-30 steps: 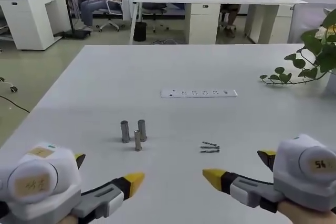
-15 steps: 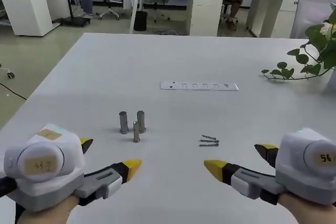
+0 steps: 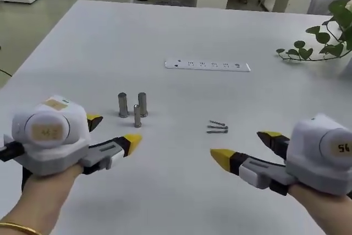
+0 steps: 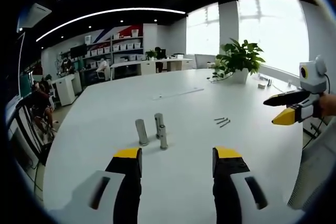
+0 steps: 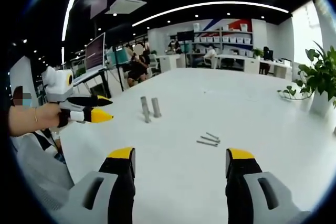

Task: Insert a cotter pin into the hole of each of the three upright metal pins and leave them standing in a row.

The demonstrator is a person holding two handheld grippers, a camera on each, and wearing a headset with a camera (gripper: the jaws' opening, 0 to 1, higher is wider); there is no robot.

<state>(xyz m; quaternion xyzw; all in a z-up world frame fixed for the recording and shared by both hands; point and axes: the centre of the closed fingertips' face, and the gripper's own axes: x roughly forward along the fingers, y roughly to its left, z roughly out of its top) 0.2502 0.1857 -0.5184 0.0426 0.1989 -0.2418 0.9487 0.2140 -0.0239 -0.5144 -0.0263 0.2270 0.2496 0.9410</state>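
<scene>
While the left yellow-tipped claw (image 3: 114, 128) and the right yellow-tipped claw (image 3: 242, 145) both hover released and empty over the near part of the white surface (image 3: 176, 202), no step of the task looks done yet. Three short grey upright metal pins (image 3: 133, 108) stand bunched in a tight cluster left of centre, not in a row. Three thin grey cotter pins (image 3: 218, 127) lie flat, almost touching, to their right. Reaching for one upright pin could topple its crowded neighbours. Pinching a cotter pin off the flat surface risks slipping or lifting two, and a tilted grip would likely miss the hole.
</scene>
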